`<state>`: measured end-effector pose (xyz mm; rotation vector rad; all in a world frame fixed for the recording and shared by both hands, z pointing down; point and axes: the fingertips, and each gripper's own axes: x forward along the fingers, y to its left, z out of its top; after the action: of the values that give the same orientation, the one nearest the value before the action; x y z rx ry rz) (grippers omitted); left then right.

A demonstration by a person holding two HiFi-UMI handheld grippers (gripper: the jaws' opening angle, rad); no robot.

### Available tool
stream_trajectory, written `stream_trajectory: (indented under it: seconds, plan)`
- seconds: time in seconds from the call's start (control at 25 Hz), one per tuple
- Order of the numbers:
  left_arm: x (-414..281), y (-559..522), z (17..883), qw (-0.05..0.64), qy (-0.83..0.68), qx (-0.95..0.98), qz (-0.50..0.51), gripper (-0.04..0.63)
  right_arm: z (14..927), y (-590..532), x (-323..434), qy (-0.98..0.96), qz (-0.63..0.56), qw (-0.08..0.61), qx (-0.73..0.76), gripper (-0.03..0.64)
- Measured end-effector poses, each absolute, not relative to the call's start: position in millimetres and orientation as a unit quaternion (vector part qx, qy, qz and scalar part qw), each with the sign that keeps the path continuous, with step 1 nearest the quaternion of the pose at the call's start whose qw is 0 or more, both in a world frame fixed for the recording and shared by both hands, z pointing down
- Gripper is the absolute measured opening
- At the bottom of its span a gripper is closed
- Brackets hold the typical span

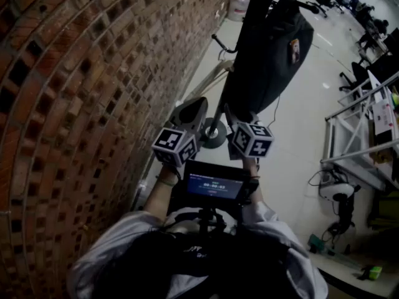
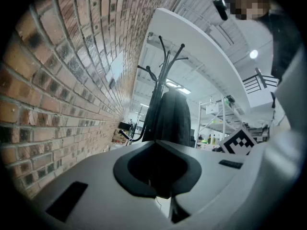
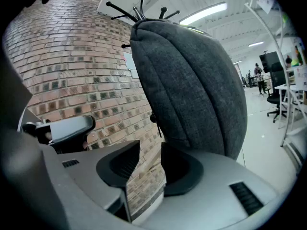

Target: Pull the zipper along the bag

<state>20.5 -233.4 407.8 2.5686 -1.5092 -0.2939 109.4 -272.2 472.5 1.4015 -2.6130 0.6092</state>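
left gripper point(image 2: 154, 145) / right gripper point(image 3: 150, 150): grey shells, black jaws | marker cubes point(image 1: 176, 147): black-white | sleeves point(image 1: 118, 242): light grey

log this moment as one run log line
stage: before grasp | left gripper: shut, empty | right gripper: open, empty | bag: on coat stand, untouched

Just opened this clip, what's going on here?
A person holding a gripper in each hand faces a dark grey bag that hangs on a coat stand beside a brick wall. Neither gripper touches the bag. The right gripper has its jaws apart with nothing between them. The left gripper has its jaws together and empty. The zipper has not been taken hold of yet.
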Motion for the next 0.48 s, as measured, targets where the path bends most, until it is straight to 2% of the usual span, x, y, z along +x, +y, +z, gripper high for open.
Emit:
stream_trajectory:
  seconds: [0.48]
  plan:
    - [11.8,-263.1,405.0,0.082,-0.441,0.889,-0.088,0.002,478.2,-292.5,105.3,-0.813,0.265,0.006,0.519,0.146]
